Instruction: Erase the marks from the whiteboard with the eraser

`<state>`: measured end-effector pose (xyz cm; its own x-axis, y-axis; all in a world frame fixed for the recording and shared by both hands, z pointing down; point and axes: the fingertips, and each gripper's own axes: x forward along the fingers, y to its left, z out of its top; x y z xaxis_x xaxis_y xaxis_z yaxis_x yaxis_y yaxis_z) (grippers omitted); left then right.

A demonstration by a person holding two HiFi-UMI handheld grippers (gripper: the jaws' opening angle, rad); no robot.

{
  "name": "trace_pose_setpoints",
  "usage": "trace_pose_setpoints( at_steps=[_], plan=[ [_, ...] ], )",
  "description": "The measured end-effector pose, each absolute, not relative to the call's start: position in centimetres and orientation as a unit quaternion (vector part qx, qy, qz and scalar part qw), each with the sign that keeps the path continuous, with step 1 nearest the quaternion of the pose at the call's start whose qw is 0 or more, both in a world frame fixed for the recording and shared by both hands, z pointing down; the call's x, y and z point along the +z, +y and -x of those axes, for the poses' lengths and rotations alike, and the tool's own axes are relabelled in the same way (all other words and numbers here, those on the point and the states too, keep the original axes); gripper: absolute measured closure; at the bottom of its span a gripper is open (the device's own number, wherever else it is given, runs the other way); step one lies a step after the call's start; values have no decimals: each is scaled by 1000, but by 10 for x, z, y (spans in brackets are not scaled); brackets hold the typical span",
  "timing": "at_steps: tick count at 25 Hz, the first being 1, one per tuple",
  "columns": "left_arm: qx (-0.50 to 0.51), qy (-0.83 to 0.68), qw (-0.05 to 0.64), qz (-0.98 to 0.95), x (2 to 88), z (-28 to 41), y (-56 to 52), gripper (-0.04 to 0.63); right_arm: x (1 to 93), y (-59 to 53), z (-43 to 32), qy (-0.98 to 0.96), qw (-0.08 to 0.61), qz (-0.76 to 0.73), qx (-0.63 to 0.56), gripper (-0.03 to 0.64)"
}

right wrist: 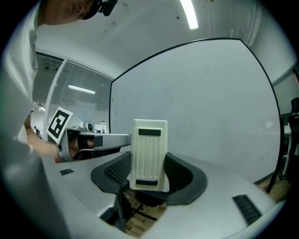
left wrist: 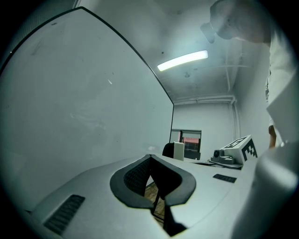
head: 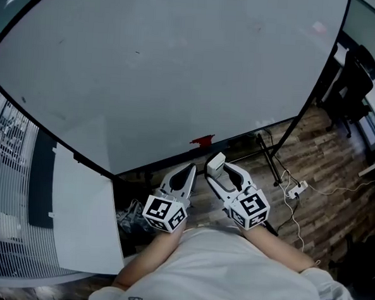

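At the far left of the head view, a flat white panel point(head: 85, 216) leans below the large white whiteboard with a thin black frame point(head: 180, 69), which fills most of that view.

The left gripper point(head: 191, 170) is held low in front of the person's body, its jaws pressed together with nothing between them. In its own view the black pads meet at their tips point(left wrist: 150, 158), and the whiteboard point(left wrist: 70, 93) rises to their left. The cube on its back point(head: 165, 213) bears black-and-white square marker patterns rather than letters.

Just right of the left gripper's tips, a small red smear point(head: 202, 140) sits on the board close to its bottom edge.

Below that smear is the cream rectangular plastic eraser point(head: 216, 163), pinched between the jaws of the right gripper point(head: 219, 170). In the right gripper view the eraser point(right wrist: 148, 155) stands upright between the two black pads. Its long axis runs along the jaws, and its free end points towards the whiteboard point(right wrist: 210, 102). The side facing the camera is ribbed lengthwise, with a dark slot at the top and another at the bottom. The eraser is near the board but apart from its surface.

Further right, the board's black stand leg point(head: 270, 159) comes down onto the brown wooden floor point(head: 326, 167). A white power strip point(head: 297, 188) with trailing cables lies beside it. A black office chair point(head: 353, 86) stands at the right edge.
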<state>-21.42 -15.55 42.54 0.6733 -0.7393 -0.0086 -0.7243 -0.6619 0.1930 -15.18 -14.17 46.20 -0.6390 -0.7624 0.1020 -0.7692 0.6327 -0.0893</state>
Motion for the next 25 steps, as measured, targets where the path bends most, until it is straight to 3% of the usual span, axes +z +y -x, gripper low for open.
trace_pose_setpoints(
  at_steps=[13, 25],
  plan=[
    [-41, -423, 89, -901, 432, 258, -192, 588, 458, -188, 199, -918, 36, -393, 36, 383],
    [-53, -440, 94, -892, 425, 236, -242, 588, 427, -273, 145, -910, 40, -412, -19, 383]
  ],
)
